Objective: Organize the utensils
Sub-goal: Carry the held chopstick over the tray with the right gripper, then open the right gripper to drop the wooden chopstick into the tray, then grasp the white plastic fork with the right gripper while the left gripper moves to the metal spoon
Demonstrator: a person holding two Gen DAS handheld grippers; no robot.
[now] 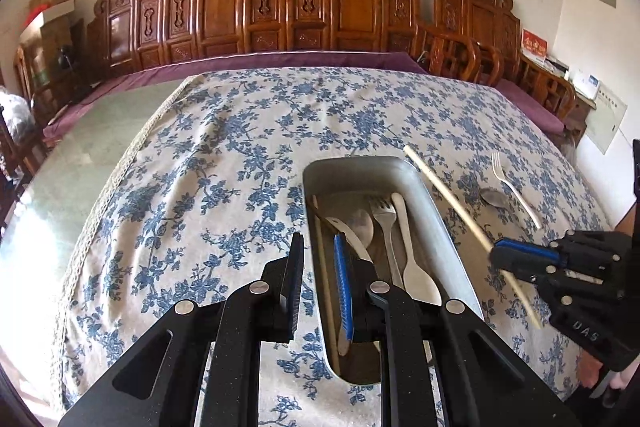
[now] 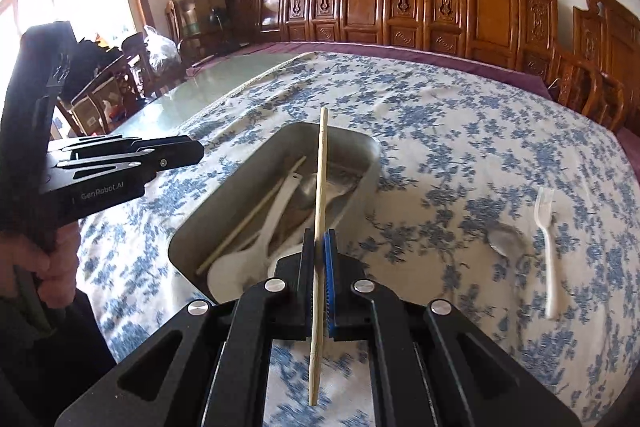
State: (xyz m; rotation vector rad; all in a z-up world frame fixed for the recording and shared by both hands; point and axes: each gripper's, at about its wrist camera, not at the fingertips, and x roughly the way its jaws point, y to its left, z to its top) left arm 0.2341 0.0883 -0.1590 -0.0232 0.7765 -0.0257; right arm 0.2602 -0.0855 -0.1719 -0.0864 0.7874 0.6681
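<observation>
Left wrist view: the left claw (image 1: 320,267) hangs over a desk (image 1: 224,155) covered in a blue-flowered cloth, its fingers a narrow gap apart with nothing gripped. Just beyond it sits a metal tray (image 1: 436,223) holding a chopstick, a metal fork, a metal spoon and two white spoons. To the right, the right claw (image 1: 498,257) is clamped on a wooden chopstick (image 1: 448,195) angled above the tray's right rim. A white plastic fork (image 1: 516,189) and a metal spoon (image 1: 493,197) lie on the cloth beyond.

Right wrist view: the right claw (image 2: 319,259) pinches the chopstick (image 2: 320,187), which points forward over the tray (image 2: 224,203). The left claw (image 2: 198,151) hovers at left, held by a hand (image 2: 52,267). The plastic fork (image 2: 548,247) and spoon (image 2: 505,241) lie to the right
</observation>
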